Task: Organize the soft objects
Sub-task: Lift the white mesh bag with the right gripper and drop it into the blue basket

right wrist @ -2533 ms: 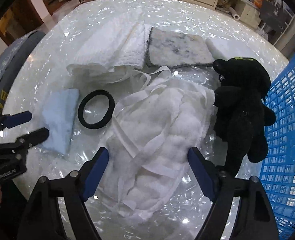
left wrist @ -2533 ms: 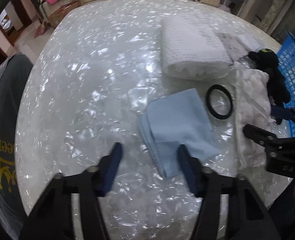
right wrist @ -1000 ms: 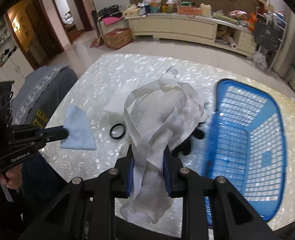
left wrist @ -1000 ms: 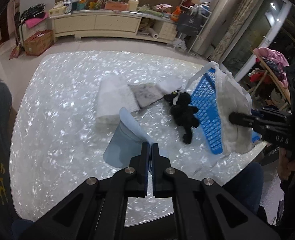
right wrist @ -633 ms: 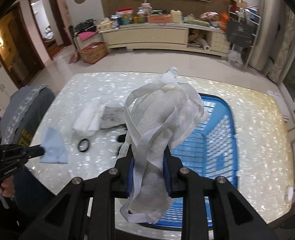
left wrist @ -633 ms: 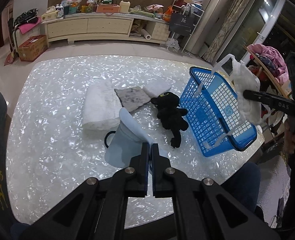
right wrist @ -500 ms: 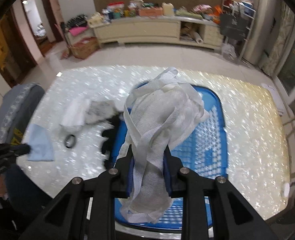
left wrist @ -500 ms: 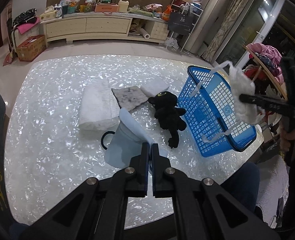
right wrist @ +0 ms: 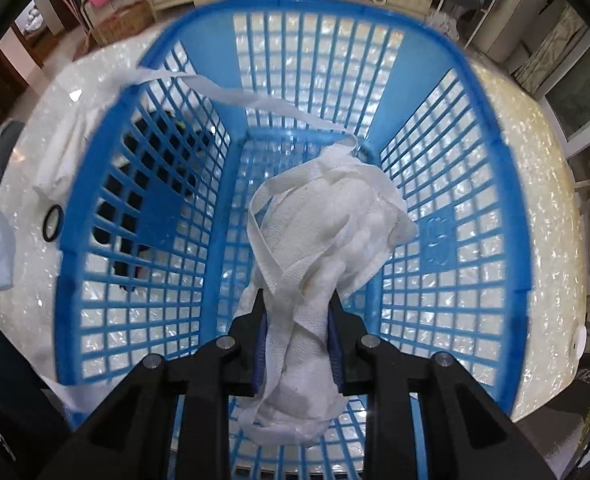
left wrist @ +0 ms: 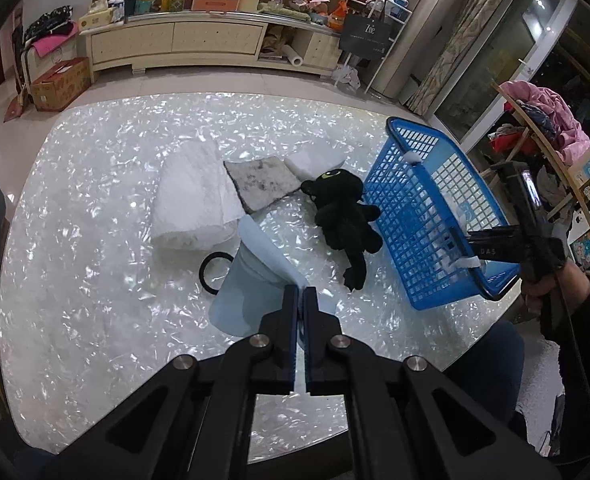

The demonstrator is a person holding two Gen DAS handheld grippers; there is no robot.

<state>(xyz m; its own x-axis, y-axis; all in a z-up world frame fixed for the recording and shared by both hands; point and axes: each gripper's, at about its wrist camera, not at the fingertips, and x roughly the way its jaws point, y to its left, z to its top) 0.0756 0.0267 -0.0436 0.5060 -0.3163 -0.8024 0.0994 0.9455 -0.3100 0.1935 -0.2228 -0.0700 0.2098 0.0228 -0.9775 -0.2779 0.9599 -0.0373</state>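
My right gripper (right wrist: 297, 300) is shut on a white mesh bag with straps (right wrist: 327, 232) and holds it down inside the blue basket (right wrist: 511, 184). One strap (right wrist: 215, 88) trails over the basket's left rim. My left gripper (left wrist: 300, 292) is shut on a light blue cloth (left wrist: 251, 276), held above the table. On the table lie a black plush toy (left wrist: 345, 216), a black hair ring (left wrist: 211, 270), a folded white towel (left wrist: 193, 204) and a grey mat (left wrist: 261, 184). The basket (left wrist: 415, 216) stands at the table's right edge in the left wrist view.
The table (left wrist: 95, 280) has a shiny pearl-white top. A white pad (left wrist: 301, 160) lies behind the plush toy. The person's legs sit at the near edge. A low cabinet (left wrist: 175, 44) and a clothes rack (left wrist: 543, 120) stand beyond the table.
My right gripper has carried the white mesh bag from above the table down into the blue basket. My left gripper keeps holding the blue cloth, nearly still.
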